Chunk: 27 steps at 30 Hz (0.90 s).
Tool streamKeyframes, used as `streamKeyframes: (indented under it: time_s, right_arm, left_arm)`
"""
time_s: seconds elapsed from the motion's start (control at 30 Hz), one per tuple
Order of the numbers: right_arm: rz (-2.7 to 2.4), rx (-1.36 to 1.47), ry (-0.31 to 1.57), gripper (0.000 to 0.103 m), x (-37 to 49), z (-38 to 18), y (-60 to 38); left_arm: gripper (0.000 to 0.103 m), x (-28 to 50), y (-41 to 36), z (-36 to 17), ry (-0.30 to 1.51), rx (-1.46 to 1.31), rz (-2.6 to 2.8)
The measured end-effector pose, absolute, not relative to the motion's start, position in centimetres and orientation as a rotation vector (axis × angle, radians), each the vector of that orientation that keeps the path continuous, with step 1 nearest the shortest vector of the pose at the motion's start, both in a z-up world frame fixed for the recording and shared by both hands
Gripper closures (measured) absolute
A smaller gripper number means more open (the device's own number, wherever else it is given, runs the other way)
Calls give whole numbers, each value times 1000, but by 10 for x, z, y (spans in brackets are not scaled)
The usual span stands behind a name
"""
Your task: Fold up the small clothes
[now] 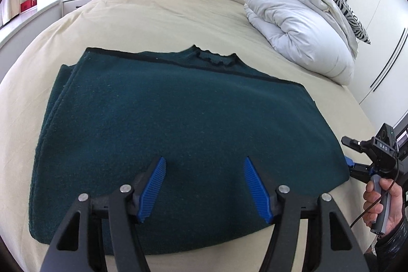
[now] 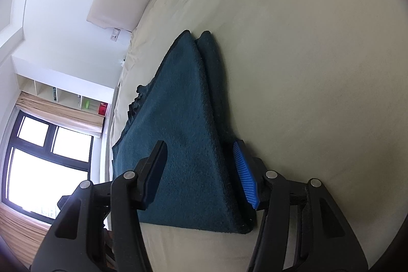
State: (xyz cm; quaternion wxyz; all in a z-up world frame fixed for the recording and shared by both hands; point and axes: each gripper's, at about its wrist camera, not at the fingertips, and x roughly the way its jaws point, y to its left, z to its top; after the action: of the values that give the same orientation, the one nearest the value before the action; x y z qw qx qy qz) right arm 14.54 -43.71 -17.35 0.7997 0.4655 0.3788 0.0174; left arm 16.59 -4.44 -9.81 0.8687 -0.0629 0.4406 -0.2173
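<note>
While sweater (image 1: 178,134) lies folded | left hand-held gripper (image 1: 204,185) above, open

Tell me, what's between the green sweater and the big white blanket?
Only bare cream bedsheet. The left wrist view shows it running between the green sweater and the white blanket, with nothing lying on it.
</note>
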Motion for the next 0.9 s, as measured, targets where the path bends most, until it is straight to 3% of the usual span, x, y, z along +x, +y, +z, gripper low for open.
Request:
streamKeyframes:
  time_s: [0.9]
  right_arm:
    - [106,1058,959,52,159,-170,-415]
  left_arm:
    - [37,216,2,-118,969,-159,-363]
